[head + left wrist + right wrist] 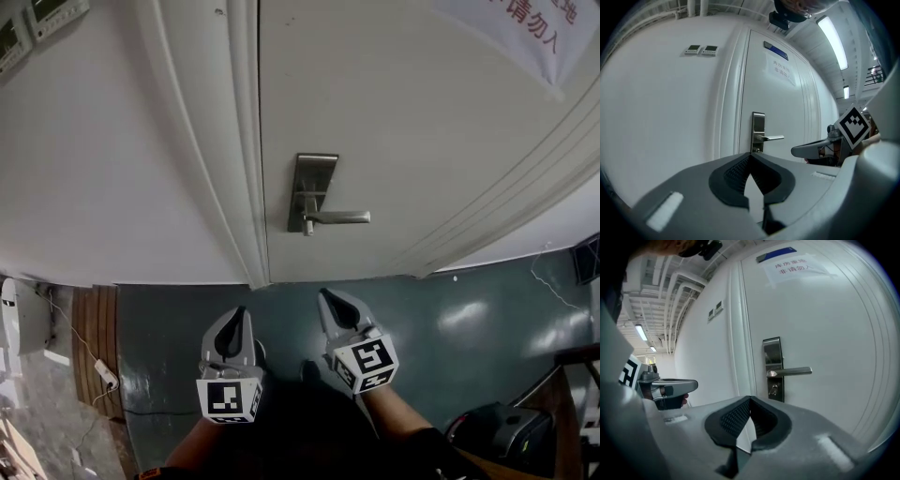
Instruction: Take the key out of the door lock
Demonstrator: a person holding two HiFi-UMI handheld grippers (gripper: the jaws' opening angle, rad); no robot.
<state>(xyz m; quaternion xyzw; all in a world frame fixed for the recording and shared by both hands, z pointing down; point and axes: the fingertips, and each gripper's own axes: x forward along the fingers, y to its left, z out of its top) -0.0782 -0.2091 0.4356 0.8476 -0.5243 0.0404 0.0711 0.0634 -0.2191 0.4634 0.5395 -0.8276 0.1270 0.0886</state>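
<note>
Holding both tools low, short of the door (422, 141), side by side.

- The left gripper (236, 317) has its jaws pressed together with nothing between them. Its own view shows the ribbed pads (736, 171) meeting at the tip.
- The right gripper (326, 297) is the same, jaws together and empty.
- Both point toward the door from above the dark green floor (469, 328), well apart from the lock.

Ahead is the steel lock plate (313, 187), upright on the white door near its edge by the frame. The lever handle (339, 217) lies level and points away from the frame. The key (774, 390) appears to sit in the cylinder just under the lever, at the foot of the plate. It is too small in every view to read how it is turned. A paper notice (530, 28) with red print hangs higher on the door.

Step in hand, as I judge it: the approach. The key is untouched and still in the lock.

Next move:
- Close the gap to the plate.
- Spread one tool's jaws; the right gripper looks better lined up, since its view faces the lock more squarely.
- Come in below the lever without knocking it.
- Set the pads on either flat of the key's head and pinch.
- Draw straight back along the cylinder's line. If the key sits turned, it likely needs rotating home before it comes free.
</note>
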